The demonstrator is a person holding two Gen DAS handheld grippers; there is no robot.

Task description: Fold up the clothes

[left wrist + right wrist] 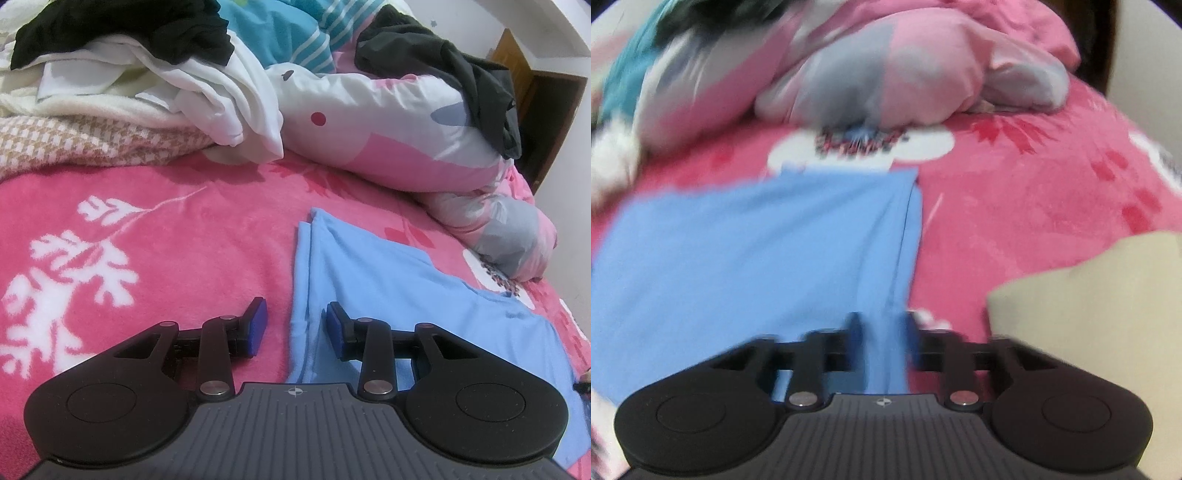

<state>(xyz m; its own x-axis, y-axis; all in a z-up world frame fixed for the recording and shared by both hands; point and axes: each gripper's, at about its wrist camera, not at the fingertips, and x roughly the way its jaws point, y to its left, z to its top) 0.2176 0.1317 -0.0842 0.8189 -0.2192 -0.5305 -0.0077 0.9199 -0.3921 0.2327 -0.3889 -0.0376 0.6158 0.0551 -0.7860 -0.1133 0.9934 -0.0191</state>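
A light blue garment (388, 280) is seen lying flat on the pink blanket (166, 229) of the bed, partly folded: doubled layers are visible along its left edge, and a further step in the layers shows toward its far right. Folding is judged to be under way, not finished; at least one more fold is judged to be needed.

The left gripper (296, 326) is held low over the garment's left edge, jaws apart, nothing between them. One jaw is over the blanket, the other over the blue cloth.

The right gripper (881, 341) is positioned at the garment's right edge. This view is blurred; a strip of blue cloth appears between the jaws, but whether it is clamped cannot be told.

Beyond the garment, a heap of unfolded clothes (147, 74) and a rumpled quilt (388, 122) carrying a dark garment (461, 70) remain. Right of the garment, a beige piece (1100, 314) is seen. Most of the task is judged outstanding.
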